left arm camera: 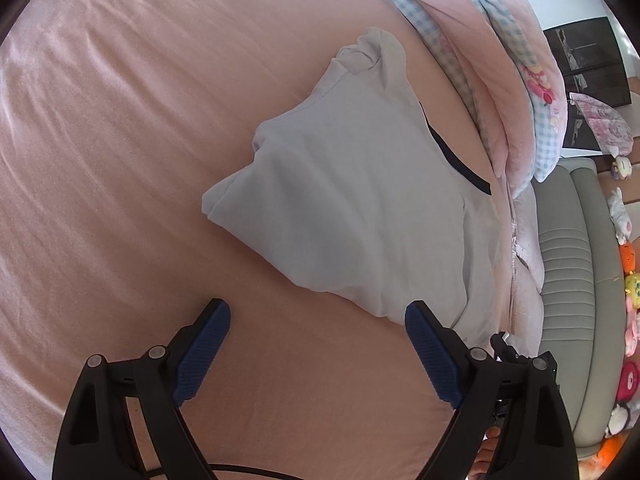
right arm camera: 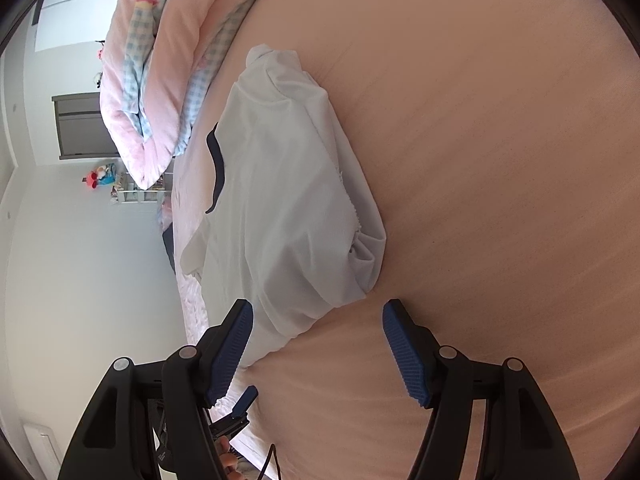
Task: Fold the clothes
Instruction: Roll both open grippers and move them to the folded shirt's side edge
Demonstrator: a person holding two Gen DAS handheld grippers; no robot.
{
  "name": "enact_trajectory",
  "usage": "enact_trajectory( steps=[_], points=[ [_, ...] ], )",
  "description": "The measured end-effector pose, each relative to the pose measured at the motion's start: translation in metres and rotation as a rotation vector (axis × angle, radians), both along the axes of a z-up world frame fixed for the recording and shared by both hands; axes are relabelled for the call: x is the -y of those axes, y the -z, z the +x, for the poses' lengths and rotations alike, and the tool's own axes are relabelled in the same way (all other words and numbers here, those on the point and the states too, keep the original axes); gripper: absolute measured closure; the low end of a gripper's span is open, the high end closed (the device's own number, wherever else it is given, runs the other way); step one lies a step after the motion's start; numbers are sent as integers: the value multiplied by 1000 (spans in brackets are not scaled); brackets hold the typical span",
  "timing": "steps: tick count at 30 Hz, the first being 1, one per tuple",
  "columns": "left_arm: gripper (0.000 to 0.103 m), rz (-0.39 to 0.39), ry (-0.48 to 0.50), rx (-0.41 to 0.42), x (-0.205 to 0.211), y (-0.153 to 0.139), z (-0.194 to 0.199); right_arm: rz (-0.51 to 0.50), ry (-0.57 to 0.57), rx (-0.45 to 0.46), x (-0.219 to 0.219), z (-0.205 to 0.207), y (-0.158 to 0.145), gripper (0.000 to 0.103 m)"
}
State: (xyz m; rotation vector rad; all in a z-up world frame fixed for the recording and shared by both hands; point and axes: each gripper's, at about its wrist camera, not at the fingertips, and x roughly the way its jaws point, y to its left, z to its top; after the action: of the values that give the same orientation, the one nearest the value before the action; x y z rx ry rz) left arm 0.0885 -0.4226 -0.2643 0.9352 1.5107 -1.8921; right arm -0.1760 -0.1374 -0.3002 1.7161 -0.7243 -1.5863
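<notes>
Both tools stand released: left tool (left arm camera: 316, 316) and right tool (right arm camera: 318, 314) grip nothing. White garment (left arm camera: 360, 208), partly folded, lies on the pink bed (left arm camera: 120, 160), at 12 o'clock from each tool. Bundled quilt (left arm camera: 500, 60) sits beyond it, at 1 o'clock.

Left gripper (left arm camera: 317, 322) of matte black plastic, angular linkage arms with round silver pivot screws, fingers (left arm camera: 204, 354) faced with blue knurled pads, thin black cable below, right gripper (right arm camera: 318, 322) built alike, blue ribbed pads (right arm camera: 404, 354)
</notes>
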Motion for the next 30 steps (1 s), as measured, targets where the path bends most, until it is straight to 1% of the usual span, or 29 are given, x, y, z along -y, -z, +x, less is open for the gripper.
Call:
enact_trajectory(
  steps=[2, 6, 9, 12, 15, 19, 20, 23, 27, 30],
  points=[
    [13, 19, -6, -21, 1, 1, 0, 1, -3, -3, 4, 0, -1, 31],
    [13, 53, -8, -58, 1, 9, -4, -18, 7, 19, 11, 0, 1, 30],
    [9, 42, -21, -85, 2, 9, -4, -28, 25, 45, 17, -1, 5, 30],
    [7, 40, -30, -94, 5, 9, -5, -49, 44, 65, 20, -3, 9, 30],
    [5, 22, -36, -91, 6, 8, -13, -71, 68, 97, 23, -7, 13, 30],
    [3, -38, -16, -57, 7, 5, -28, -98, 104, 144, 26, -12, 19, 30],
    [3, -46, -14, -47, 7, 4, -30, -104, 110, 150, 27, -13, 19, 27],
    [0, -69, -6, -18, 7, 3, -36, -115, 126, 160, 30, -17, 19, 26],
    [0, -78, -2, -9, 12, 4, -42, -109, 136, 159, 32, -18, 20, 26],
    [0, -64, -3, -9, 14, 4, -41, -105, 141, 157, 32, -18, 21, 26]
  ],
)
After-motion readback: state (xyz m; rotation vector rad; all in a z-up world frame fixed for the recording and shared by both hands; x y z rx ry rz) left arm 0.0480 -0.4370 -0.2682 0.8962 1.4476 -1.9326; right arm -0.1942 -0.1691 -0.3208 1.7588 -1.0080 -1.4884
